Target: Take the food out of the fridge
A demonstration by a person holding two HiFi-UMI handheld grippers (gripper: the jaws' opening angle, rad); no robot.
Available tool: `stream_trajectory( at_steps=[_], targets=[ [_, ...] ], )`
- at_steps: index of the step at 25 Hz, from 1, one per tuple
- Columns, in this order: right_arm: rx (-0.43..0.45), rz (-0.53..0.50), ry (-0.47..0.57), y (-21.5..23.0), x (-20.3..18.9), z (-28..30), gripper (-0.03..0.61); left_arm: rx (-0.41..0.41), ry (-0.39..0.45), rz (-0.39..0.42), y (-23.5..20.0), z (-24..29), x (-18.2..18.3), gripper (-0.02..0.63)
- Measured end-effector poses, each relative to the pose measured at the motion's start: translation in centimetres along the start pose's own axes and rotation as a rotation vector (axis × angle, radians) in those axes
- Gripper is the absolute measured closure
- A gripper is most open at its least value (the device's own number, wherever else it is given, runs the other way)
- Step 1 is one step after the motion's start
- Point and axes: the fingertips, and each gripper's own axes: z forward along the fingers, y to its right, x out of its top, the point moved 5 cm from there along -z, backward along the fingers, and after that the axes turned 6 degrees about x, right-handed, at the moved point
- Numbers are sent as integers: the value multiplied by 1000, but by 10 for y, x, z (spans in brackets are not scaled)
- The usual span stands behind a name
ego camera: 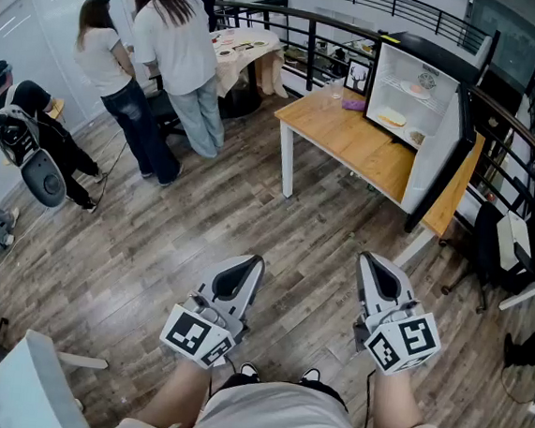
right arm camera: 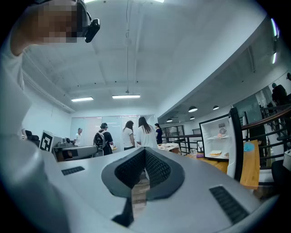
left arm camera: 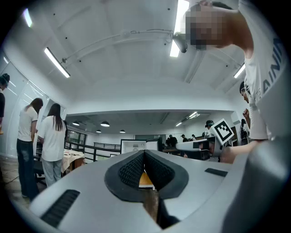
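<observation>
wooden table [ego camera: 350,141] holds one open fridge [ego camera: 393,79]; two grippers closed, empty: left gripper [ego camera: 249,265], right gripper [ego camera: 369,262].

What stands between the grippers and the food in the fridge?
Nothing visible. The fridge door is open, food lies bare on the shelves; only floor separates it from the left gripper and right gripper.

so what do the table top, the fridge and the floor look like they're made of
Table top: wood or wood veneer by the look of it, a matt honey colour with faint grain.
Fridge: smooth, bright white lining, likely plastic, inside a dark shell whose material is unclear.
Floor: grey-brown planks with visible grain and seams. It could be wood or laminate, and the pictures do not settle which.
</observation>
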Motion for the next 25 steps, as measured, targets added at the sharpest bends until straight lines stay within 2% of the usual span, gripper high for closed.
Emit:
stream_trajectory(
  at_steps=[10, 17, 25],
  targets=[
    [-10, -3, -9, 1, -1, -4, 558, -5, -7, 2, 5, 0, -1, 604],
    [-7, 26, 21, 7, 0, -3, 559, -4, -6, 6, 5, 5, -2, 604],
    [40, 65, 13, 28, -3, -8, 560, 0, -14, 17, 16, 25, -5, 604]
  ],
)
